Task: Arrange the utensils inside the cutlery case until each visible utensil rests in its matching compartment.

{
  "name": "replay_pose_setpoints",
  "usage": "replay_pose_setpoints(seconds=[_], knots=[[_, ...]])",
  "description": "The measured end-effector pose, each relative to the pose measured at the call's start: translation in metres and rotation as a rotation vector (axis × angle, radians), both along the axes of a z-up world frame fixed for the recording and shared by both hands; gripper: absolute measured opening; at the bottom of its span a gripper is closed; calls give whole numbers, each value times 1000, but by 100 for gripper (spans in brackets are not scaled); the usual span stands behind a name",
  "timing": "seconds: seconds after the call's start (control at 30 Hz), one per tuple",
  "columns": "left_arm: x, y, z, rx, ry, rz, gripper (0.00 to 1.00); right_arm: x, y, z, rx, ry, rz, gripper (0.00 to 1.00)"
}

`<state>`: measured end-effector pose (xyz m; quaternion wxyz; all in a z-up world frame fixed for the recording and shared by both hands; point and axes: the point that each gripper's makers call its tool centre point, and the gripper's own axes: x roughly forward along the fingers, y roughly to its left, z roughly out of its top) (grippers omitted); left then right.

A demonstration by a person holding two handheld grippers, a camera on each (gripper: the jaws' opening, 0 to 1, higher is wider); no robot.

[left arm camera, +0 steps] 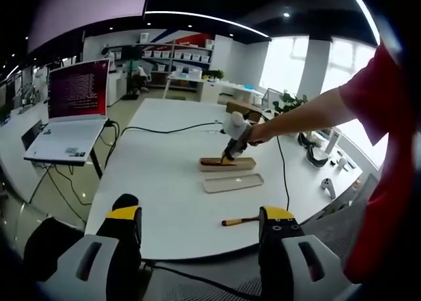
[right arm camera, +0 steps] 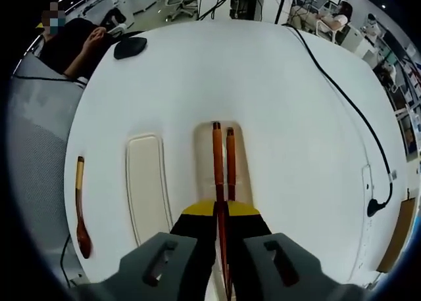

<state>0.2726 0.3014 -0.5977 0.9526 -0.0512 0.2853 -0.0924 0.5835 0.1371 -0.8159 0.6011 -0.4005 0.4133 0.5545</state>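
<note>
A pair of reddish-brown chopsticks (right arm camera: 218, 166) lies lengthwise over the beige cutlery case tray (right arm camera: 202, 158), and my right gripper (right arm camera: 221, 212) is shut on their near ends. The case's flat lid (right arm camera: 145, 183) lies beside the tray on the left. Further left, a wooden spoon (right arm camera: 80, 209) rests on the white table near its edge. In the left gripper view the right gripper (left arm camera: 232, 150), held by a person's arm, hovers at the tray (left arm camera: 227, 164); the lid (left arm camera: 233, 183) and spoon (left arm camera: 240, 221) lie closer. My left gripper (left arm camera: 200, 222) is open above the near table edge, holding nothing.
An open laptop (left arm camera: 75, 110) stands on a side stand at the left. A black cable (left arm camera: 171, 127) crosses the far table, and it runs along the right side (right arm camera: 342, 97). A black mouse (right arm camera: 129, 47) lies at the far left, near a seated person (right arm camera: 72, 45).
</note>
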Motion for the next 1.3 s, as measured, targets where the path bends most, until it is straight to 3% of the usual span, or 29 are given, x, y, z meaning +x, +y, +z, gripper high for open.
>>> replay_pose_setpoints(seconds=[0.73, 0.97, 1.3], knots=[[-1, 1, -1, 12, 7, -1, 73, 3, -5, 0, -26, -52, 14, 0], [3, -1, 4, 11, -11, -13, 74, 7, -10, 10, -12, -72, -7, 2], [1, -5, 10, 7, -33, -33, 74, 0, -5, 42, 3, -110, -3, 8]])
